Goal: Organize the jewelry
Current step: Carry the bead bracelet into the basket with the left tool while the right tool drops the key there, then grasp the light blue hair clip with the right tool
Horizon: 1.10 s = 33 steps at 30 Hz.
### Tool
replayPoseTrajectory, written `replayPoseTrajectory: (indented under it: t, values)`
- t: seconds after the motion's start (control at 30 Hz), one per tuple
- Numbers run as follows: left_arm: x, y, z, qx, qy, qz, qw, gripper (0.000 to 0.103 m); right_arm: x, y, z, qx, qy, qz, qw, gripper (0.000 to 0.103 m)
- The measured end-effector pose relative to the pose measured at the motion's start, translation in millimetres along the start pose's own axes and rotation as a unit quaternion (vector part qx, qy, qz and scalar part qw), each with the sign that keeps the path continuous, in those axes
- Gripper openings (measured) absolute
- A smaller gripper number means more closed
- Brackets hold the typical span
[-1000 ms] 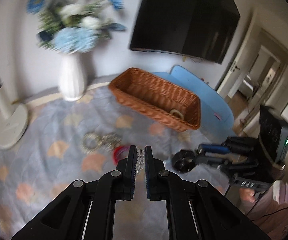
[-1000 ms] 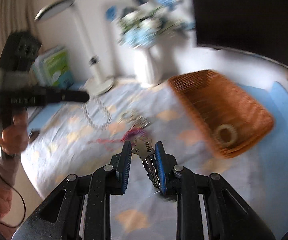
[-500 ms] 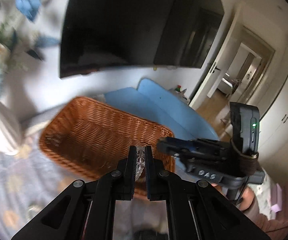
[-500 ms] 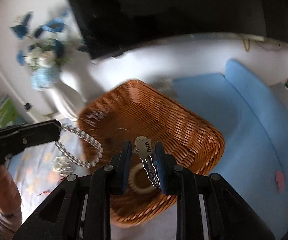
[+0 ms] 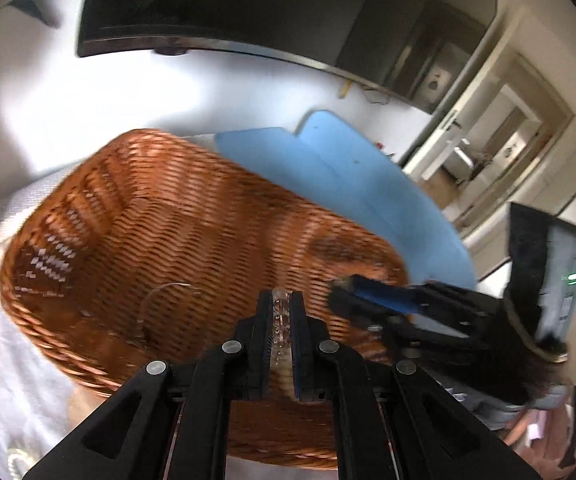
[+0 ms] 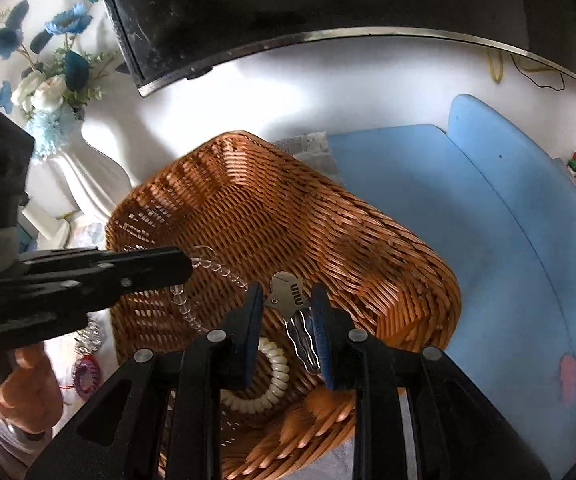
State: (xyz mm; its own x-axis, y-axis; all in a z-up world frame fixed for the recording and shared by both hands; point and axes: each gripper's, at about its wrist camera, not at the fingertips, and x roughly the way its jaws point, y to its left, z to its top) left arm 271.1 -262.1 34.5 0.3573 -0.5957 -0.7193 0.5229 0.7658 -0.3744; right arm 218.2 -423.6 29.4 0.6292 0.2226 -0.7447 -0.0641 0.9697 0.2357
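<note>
Jewelry is being carried in both claws, and both are hanging over the wicker basket (image 6: 328,240). Left claw (image 5: 281,304): you are pinching a clear beaded bracelet (image 6: 203,264) between nearly closed jaws; in the right wrist view its loop is drooping from the tip, over the basket's left half. Judgement: the drop is the step in hand. Keep the left tip inside the near rim (image 5: 87,364) before you part the jaws, and open slowly, since loose beads may snag on the pad ridges and swing out over the edge.

Moving right: a cream coil band (image 6: 271,376) is already lying on the basket floor, partly hidden under the right claw. Right claw (image 6: 285,304): you are gripping a silver wavy hair clip (image 6: 296,320) between the blue pads, jaws closed onto it, its heart-shaped head pointing forward above the basket's middle. Judgement: release it beside the coil band rather than on the bracelet, so the pieces do not tangle.

Room: the two claws are close over the same opening, so you are better off dropping one at a time. Basket walls are rising on all sides; the far right corner is sitting near the blue cushion (image 6: 508,220). The white vase (image 6: 87,176) is standing just beyond the left wall, so withdraw left upward, not sideways. More pieces, a purple band (image 6: 85,372) among them, are waiting on the bench (image 5: 19,392) at lower left.
</note>
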Motion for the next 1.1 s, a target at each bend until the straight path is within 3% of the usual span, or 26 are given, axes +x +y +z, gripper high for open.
replayPoseTrajectory:
  t: [0.13,0.37,0.67,0.73,0.83,0.97,1.1]
  values:
    - [-4.0,10.7,2.0,-0.002,-0.001,0.029,0.9996,0.012,-8.4,3.2,1.0,0.004,-0.009,0.009,1.0,0.039]
    - [-40.7,17.4,-8.2,-0.004,-0.022,0.044,0.9988,0.013,-39.9,23.8,-3.7,-0.007,-0.029,0.017,0.999,0.039]
    - [-139.6,34.2,-56.2,-0.002,-0.077,0.071,0.9945,0.015,-86.6,80.2,-21.7,-0.05,-0.049,0.055,0.996,0.04]
    - [-166.8,39.4,-74.1,0.001,-0.094,0.081,0.9922,0.026,-90.2,95.6,-26.7,-0.066,-0.047,0.061,0.995,0.04]
    - [-193.9,49.9,-98.8,-0.004,-0.108,0.096,0.9895,0.034,-92.1,119.5,-35.1,-0.088,-0.04,0.062,0.993,0.04]
    - [-208.7,65.6,-128.7,-0.009,-0.104,0.107,0.9887,0.034,-86.5,149.1,-48.5,-0.121,-0.011,0.077,0.99,0.04]
    - [-214.1,75.1,-158.9,0.013,-0.076,0.099,0.9921,0.034,-69.2,171.1,-64.7,-0.154,0.07,0.098,0.981,0.04]
